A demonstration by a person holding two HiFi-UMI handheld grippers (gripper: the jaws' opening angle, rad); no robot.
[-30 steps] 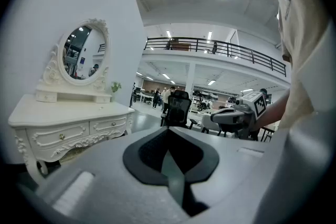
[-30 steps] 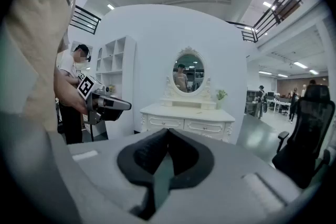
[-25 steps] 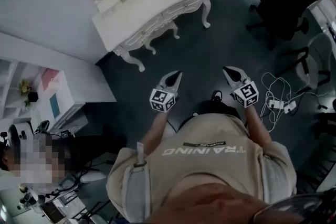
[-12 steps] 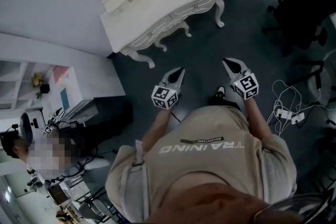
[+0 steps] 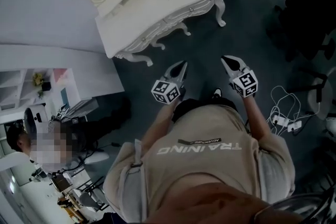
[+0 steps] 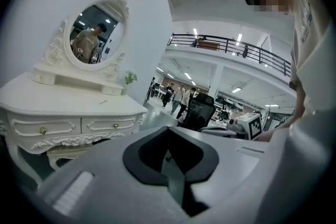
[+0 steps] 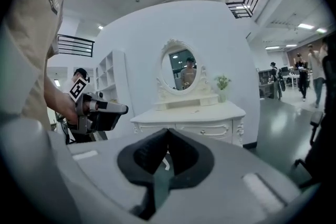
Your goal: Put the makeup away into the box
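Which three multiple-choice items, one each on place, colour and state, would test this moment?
1. Where in the head view is the dressing table?
A) upper left, against the wall
B) lower right
C) bottom centre

2. What colour is it?
A) black
B) white
C) red

3. The left tongs and right tongs are:
A) open
B) shut on makeup
C) shut, empty

Key: 1 A, the head view shows it backed onto the wall at upper left. 2 B, it is white in every view. 3 C, each gripper view shows its jaws together with nothing between them.
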